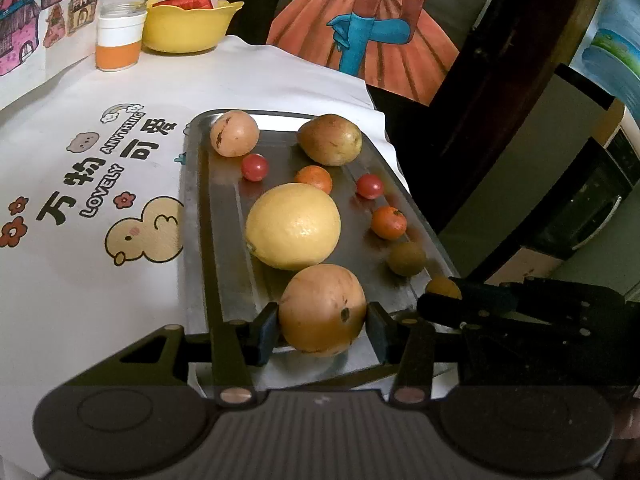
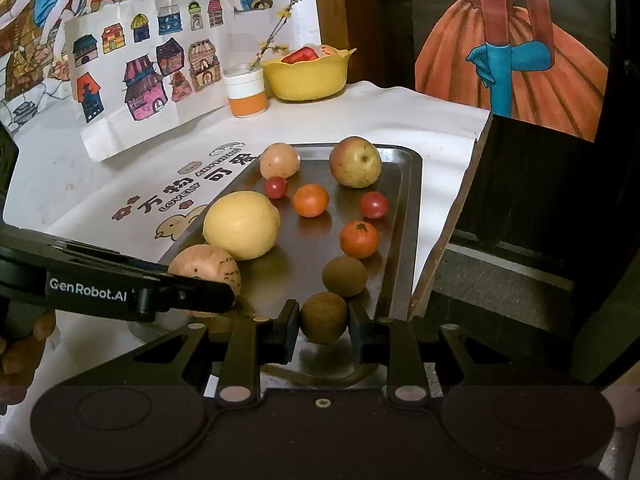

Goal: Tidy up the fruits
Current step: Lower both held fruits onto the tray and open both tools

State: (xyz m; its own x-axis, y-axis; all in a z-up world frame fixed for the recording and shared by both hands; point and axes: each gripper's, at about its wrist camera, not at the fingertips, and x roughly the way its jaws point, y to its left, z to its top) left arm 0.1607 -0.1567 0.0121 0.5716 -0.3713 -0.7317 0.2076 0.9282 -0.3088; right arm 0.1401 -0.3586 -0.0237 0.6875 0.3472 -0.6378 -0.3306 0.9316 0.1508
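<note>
Left claw (image 1: 322, 326) clenched on tan apple (image 1: 322, 309), near end of steel tray (image 1: 192, 208). Right claw (image 2: 323, 326) clenched on brown longan (image 2: 323, 318). Lift both straight up; avoid nudging lemon (image 1: 293, 226).

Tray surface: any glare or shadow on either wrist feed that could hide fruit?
Left wrist view: dim, soft light; the metal tray shows a dull sheen, no blown-out glare, and the fisheye bends its edges. Right wrist view: tray darker, faint fruit reflections, and the left gripper blocks part of the tan fruit.
</note>
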